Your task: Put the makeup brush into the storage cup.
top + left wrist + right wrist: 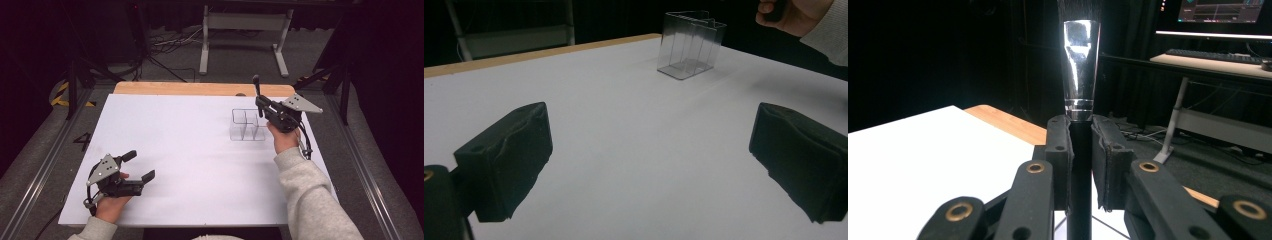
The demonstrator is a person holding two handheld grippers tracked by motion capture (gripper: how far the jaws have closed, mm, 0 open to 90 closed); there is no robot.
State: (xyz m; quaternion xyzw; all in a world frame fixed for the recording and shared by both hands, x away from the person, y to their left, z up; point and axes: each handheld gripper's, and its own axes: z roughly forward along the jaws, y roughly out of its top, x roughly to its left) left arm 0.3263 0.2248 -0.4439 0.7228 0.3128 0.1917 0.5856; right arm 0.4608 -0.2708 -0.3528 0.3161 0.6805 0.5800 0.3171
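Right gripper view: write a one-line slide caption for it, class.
Right gripper clamps a brush upright by its black handle, silver ferrule above the jaws, over the white table.

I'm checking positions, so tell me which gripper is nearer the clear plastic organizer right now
Right. The right gripper is just above the clear organizer; the left gripper sits far off at the table's near left corner.

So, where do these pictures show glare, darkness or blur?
Right gripper view: glare on the brush ferrule, bristles lost against black. Left gripper view: near pads soft, clear box sharper. High view: table evenly bright, surroundings dark.
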